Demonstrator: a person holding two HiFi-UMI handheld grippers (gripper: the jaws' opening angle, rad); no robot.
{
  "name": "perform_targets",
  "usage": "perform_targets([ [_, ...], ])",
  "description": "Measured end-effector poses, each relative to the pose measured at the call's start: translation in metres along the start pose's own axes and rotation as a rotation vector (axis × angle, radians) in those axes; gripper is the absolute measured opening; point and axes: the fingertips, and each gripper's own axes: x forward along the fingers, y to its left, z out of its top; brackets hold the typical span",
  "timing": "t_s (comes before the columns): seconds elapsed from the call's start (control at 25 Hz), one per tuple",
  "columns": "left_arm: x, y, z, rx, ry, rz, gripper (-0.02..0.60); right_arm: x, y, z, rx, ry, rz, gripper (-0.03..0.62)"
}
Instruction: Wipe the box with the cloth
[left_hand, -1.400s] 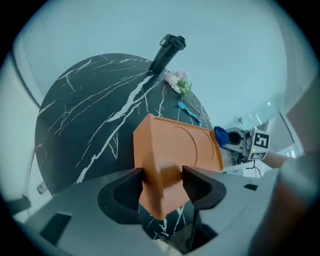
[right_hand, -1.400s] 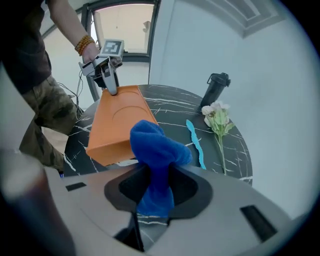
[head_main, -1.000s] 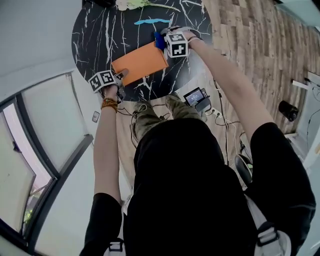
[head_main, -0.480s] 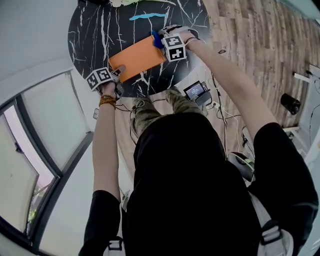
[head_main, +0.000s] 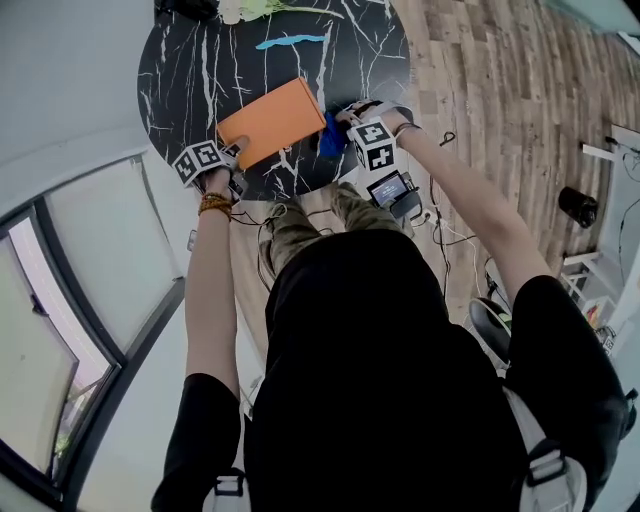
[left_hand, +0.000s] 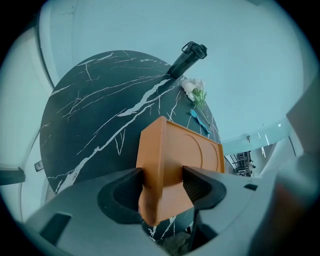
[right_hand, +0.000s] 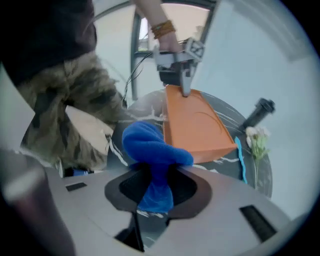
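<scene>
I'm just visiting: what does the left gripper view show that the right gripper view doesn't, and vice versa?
Only the left gripper view: the left gripper seen along its own jaws, clamped on a corner of the orange box. Only the right gripper view: the blue cloth pinched in the right gripper, plus the person's trousers and braceleted wrist. Both: the box, the black marble table, the flowers and a black cylinder at its far edge.

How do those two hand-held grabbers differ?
The left gripper clamps a corner of the orange box, jaws wide; the right gripper pinches the blue cloth, jaws nearly together. The left sits at the box's near corner; the right holds the cloth just off its other end. Both point down at the black table.
</scene>
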Motion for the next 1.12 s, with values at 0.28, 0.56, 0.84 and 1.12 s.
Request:
perform_targets([
  [0.28,-0.003,-0.003,-0.007,0.073,0.008,-0.058,0.255,-0.093,-0.007,0.064,0.558,-0.346,-0.214,0.101],
  [0.56,-0.127,-0.096,0.010,0.550,-0.286,-0.671,0.282,-0.115,-0.035,0.169,0.633,-0.591,-0.322,0.102],
  [0.84,-0.195,-0.100,-0.011,0.766,-0.116,-0.965,0.318,-0.059,-0.065,0.288,0.502,-0.362,-0.446,0.101],
  [1.12,-0.221,-0.037,-0.002,0.418,0.154,-1.243,0.263,-0.022,-0.081,0.390,0.345,-0.328,-0.546,0.103],
])
